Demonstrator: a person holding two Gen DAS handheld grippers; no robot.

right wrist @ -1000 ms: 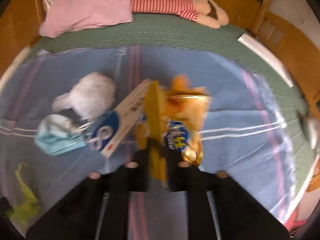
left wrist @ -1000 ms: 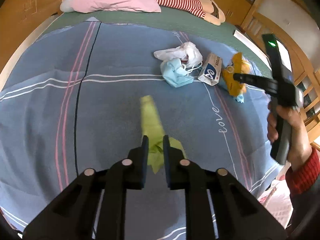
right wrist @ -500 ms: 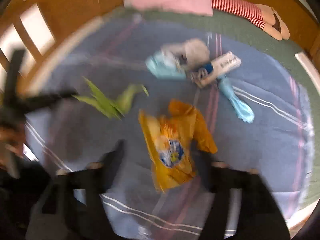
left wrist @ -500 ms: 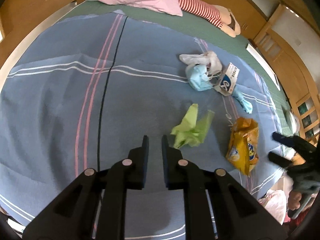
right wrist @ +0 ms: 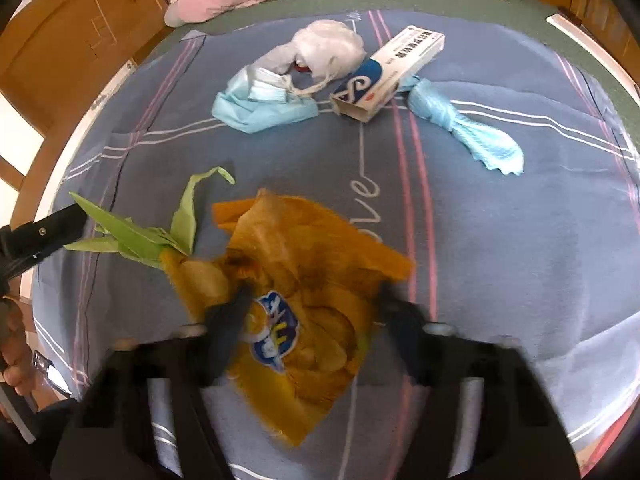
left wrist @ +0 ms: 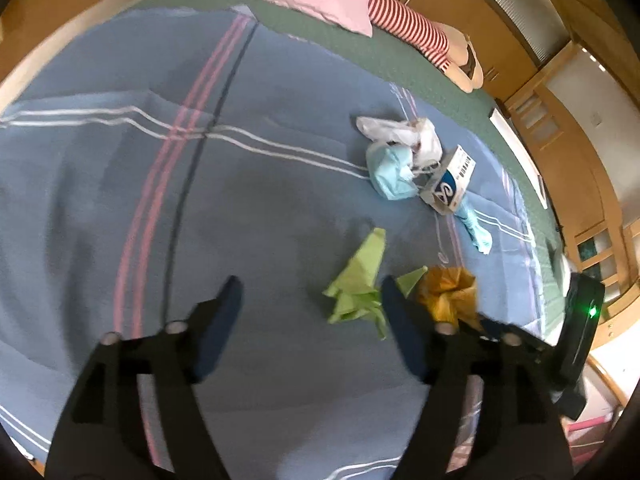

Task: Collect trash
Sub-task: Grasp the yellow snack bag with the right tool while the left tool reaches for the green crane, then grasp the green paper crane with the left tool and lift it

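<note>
- Orange snack bag [right wrist: 296, 300] lies on the bed between your wide-open right gripper [right wrist: 312, 320] fingers, ungripped.
- Your left gripper [left wrist: 308, 312] gapes wide, empty, near green paper [left wrist: 356, 284].

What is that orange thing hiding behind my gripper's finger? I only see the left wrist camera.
Observer: A crumpled orange snack bag with a blue logo, lying on the blue blanket.
Operator: Is the other gripper holding it?
Observer: No. The right gripper is open, with one finger on each side of the bag.
Operator: Does the green paper touch the bag?
Observer: It appears to. One end of the green paper meets the bag's left corner.
</note>
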